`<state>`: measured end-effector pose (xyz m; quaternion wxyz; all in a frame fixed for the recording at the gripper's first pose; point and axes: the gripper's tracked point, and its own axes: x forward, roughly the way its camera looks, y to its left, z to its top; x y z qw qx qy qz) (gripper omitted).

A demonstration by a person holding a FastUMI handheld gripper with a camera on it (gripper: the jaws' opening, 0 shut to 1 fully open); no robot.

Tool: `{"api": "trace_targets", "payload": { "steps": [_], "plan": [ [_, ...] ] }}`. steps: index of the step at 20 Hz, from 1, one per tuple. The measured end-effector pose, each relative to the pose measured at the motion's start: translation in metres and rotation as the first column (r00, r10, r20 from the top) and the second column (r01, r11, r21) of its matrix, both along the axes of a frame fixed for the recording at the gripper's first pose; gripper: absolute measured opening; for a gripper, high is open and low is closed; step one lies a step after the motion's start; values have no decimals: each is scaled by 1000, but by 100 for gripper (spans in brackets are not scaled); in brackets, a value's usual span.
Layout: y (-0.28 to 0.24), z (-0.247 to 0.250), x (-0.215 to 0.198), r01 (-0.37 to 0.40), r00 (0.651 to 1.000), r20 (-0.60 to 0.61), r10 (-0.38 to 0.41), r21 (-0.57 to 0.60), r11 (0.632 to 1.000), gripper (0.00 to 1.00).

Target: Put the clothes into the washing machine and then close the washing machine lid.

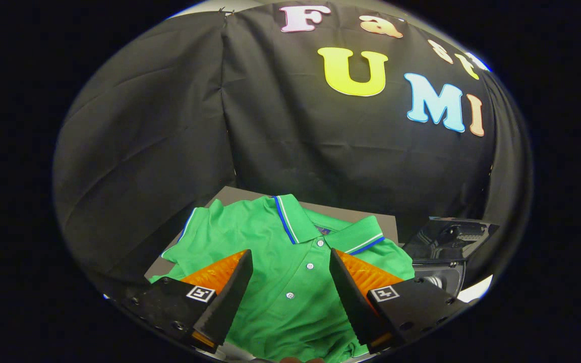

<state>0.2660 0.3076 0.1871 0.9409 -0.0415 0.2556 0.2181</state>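
Green polo shirt lies crumpled on the grey bench, collar striped white and blue, buttons done up. The hand-held gripper hangs over it, fingers spread wide, gripping nothing. Off to the right is the washer, dark and glossy, mostly cut off, hard to make out.

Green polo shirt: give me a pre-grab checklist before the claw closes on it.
1. Claw open: ok, fingers spread apart.
2. Green polo shirt between the fingers: ok, button placket centred in the gap.
3. Fingers touching fabric: cannot tell.
4. Shirt free of other things: ok, it lies alone on the grey table.
5. Washing machine lid open: ok, raised, beyond the right finger.
6. Drum empty: cannot tell.
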Motion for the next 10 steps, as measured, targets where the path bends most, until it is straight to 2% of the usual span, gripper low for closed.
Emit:
{"api": "trace_targets", "payload": {
  "steps": [5, 10],
  "plan": [
    [16, -11, 19, 14, 999, -33, -15, -30, 999, 96],
    [21, -44, 31, 21, 995, -100, -32, -107, 994, 96]
  ]
}}
